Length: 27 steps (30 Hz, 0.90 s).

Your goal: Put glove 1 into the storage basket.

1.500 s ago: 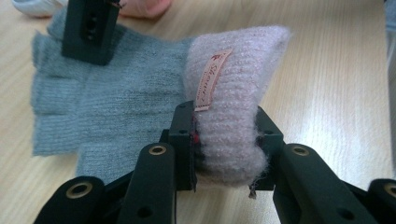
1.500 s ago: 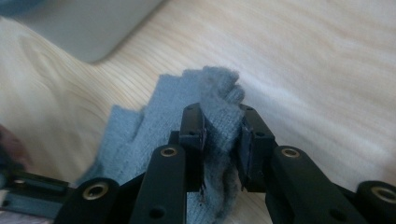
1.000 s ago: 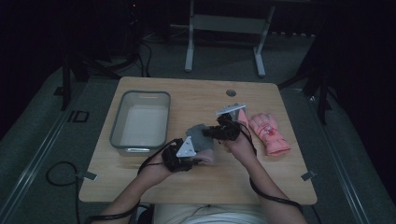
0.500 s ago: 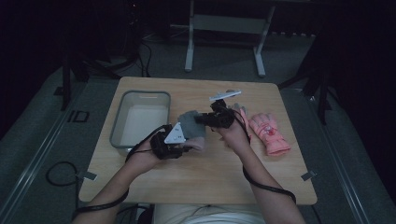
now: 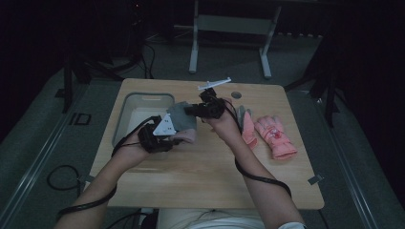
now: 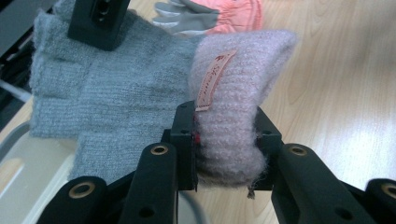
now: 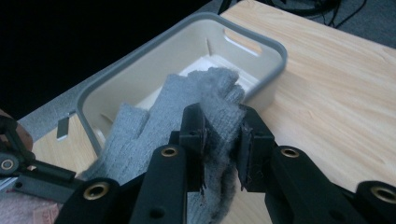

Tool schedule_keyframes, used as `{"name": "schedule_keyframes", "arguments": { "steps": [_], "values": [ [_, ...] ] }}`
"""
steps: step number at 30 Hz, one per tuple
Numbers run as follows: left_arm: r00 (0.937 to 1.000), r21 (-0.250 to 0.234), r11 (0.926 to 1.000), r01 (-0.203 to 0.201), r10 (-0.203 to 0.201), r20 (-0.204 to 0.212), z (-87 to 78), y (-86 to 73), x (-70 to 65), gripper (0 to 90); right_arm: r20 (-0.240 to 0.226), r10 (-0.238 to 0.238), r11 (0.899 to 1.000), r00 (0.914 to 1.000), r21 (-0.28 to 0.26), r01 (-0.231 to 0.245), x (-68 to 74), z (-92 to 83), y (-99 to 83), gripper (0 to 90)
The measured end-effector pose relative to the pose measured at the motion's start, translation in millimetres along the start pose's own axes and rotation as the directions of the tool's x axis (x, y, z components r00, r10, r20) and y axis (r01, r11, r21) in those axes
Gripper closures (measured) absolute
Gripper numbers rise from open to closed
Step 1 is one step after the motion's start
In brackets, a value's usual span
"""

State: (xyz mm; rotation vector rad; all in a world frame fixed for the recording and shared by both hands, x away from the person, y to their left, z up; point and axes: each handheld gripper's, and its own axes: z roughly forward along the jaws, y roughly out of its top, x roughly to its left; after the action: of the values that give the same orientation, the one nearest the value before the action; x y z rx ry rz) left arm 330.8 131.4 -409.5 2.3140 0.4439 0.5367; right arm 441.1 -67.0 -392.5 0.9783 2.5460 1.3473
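The light wooden table (image 5: 205,176) carries everything here, and at its left side sits one pale rectangular plastic bin with a grey rim (image 5: 125,110), open at the top and, as far as the pictures tell, with nothing in it.

Held in the air just beside that bin is the grey knitted glove with a pale pink ribbed cuff (image 5: 183,119). It hangs stretched between the two tools, clear of the tabletop and close to the bin's near right edge. The left gripper (image 6: 225,140) pinches the pink cuff, where a small woven label shows, and its jaws are pressed in on the wool. The right gripper (image 7: 222,135) pinches the grey finger end, jaws likewise closed on the fabric — in the right gripper view the bin lies straight ahead beyond the glove.

My reading: the step in hand is carrying this glove over to the bin. The next move calls for both hands to travel together across the rim, keeping the glove taut enough not to snag the wall, then lowering and letting go at both ends once it hangs inside.

Further right on the table lie the pink padded winter gloves (image 5: 274,136), side by side and untouched — likely next.

Counted: one table, one bin, two grippers, three gloves — one grey knit, two pink.
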Motion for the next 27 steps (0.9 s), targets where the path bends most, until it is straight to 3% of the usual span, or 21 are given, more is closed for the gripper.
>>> {"name": "schedule_keyframes", "arguments": {
  "steps": [7,15,19,22,27],
  "values": [
    [0.9995,0.026,0.9996,0.012,-0.011,-0.031,-17.0,-16.5,19.6,69.3,-0.006,-0.032,0.999,0.9995,0.004,0.032,16.5,24.9,23.4,74.8],
    [0.9981,0.039,0.9991,0.017,-0.014,-0.059,-28.7,-35.7,40.2,69.2,-0.045,-0.016,1.0,0.9989,-0.011,0.016,26.0,52.9,44.6,74.8],
    [0.9993,0.073,0.9973,-0.005,0.008,-0.036,-32.5,-51.1,57.8,69.1,-0.067,0.0,0.999,0.9978,-0.037,-0.002,26.0,69.4,46.8,74.8],
    [0.9995,0.105,0.9943,-0.02,0.022,-0.021,-31.9,-56.3,63.4,69.1,-0.073,0.006,1.0,0.9973,-0.03,-0.009,26.0,79.7,44.5,74.7],
    [0.9998,0.169,0.9855,-0.018,0.015,0.014,-16.2,-71.3,75.9,69.1,-0.052,0.042,0.999,0.9978,-0.001,-0.042,21.8,108.8,35.0,74.8]
  ]
}}
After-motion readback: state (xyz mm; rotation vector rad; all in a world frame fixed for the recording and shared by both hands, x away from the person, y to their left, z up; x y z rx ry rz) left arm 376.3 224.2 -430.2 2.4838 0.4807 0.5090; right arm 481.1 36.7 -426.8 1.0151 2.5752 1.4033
